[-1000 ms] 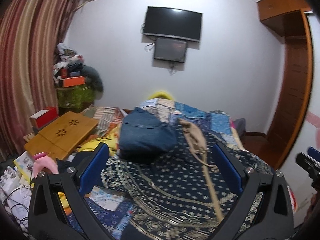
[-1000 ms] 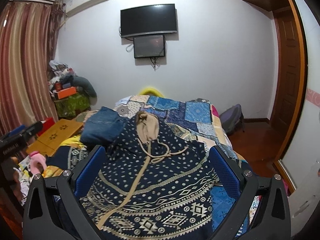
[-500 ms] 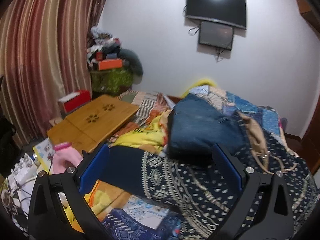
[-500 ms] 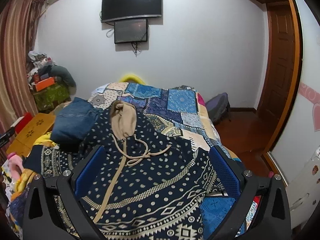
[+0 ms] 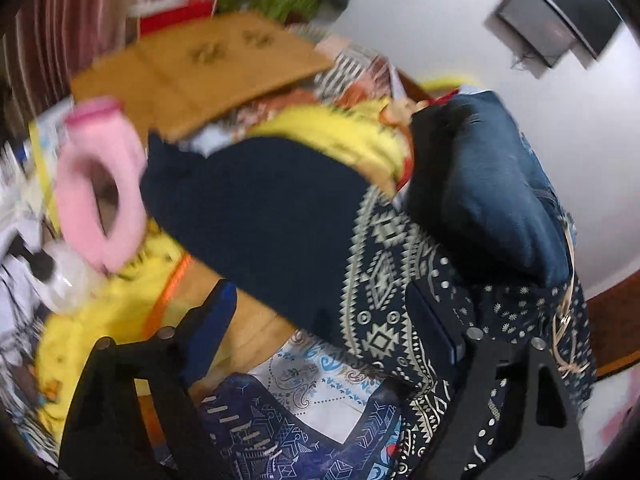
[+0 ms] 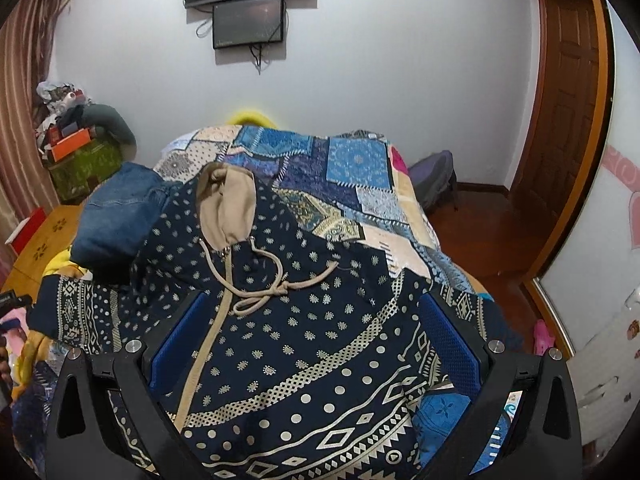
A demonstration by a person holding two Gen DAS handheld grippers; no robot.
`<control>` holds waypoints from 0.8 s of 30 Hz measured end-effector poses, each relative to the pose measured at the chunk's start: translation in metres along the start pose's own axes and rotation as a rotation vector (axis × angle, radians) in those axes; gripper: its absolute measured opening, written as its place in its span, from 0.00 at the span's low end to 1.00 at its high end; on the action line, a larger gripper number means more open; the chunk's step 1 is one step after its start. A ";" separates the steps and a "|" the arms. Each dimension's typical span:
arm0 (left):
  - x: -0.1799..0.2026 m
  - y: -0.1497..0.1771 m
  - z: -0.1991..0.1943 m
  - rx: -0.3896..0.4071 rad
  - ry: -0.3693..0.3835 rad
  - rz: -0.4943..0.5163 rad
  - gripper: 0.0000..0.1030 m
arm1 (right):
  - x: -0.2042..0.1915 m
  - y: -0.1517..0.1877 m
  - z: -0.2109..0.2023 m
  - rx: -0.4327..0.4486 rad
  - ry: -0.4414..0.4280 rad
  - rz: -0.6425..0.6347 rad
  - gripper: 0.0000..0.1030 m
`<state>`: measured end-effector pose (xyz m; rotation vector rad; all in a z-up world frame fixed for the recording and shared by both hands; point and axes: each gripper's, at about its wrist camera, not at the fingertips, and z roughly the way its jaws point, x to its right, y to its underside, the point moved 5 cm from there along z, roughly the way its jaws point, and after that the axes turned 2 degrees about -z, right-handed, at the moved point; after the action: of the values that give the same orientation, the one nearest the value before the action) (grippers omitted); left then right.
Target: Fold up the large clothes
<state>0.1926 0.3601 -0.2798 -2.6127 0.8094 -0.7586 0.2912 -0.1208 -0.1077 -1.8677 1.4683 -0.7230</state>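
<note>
Navy hoodie sleeve edge, both hand-held grippers agape

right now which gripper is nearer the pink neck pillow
Left. The left gripper hangs just right of the pink neck pillow; the right gripper is over the hoodie, far across the bed.

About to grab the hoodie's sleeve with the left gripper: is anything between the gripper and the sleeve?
Nothing visible blocks it. The left gripper is open with the hoodie's dark sleeve directly ahead. The folded jeans lie off to the right, against the hoodie.
</note>
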 end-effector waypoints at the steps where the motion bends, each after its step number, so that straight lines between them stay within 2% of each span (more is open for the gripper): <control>1: -0.008 0.001 0.010 -0.036 0.012 -0.041 0.75 | 0.000 0.001 0.003 -0.009 0.001 0.001 1.00; 3: -0.020 0.003 0.024 -0.089 0.041 -0.106 0.65 | 0.001 0.002 0.008 -0.023 0.000 0.002 1.00; 5: -0.030 0.005 0.034 -0.122 0.071 -0.171 0.61 | 0.000 0.003 0.011 -0.031 0.000 0.003 1.00; 10: -0.040 -0.003 0.043 -0.108 0.100 -0.235 0.59 | 0.000 0.004 0.018 -0.046 -0.002 0.003 1.00; 13: -0.044 -0.010 0.047 -0.099 0.087 -0.249 0.48 | 0.000 0.005 0.019 -0.053 -0.009 0.006 1.00; 15: -0.046 -0.015 0.051 -0.088 0.013 -0.217 0.24 | 0.000 0.005 0.019 -0.051 -0.013 0.003 1.00; 18: -0.042 -0.019 0.048 -0.063 -0.050 -0.167 0.07 | -0.002 0.005 0.018 -0.054 -0.016 -0.002 1.00; 24: 0.007 -0.025 0.012 0.087 -0.131 0.097 0.02 | -0.004 0.005 0.013 -0.050 -0.024 -0.022 1.00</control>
<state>0.2148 0.3771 -0.2765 -2.4961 0.8382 -0.5766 0.2974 -0.1151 -0.1199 -1.9256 1.4657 -0.6781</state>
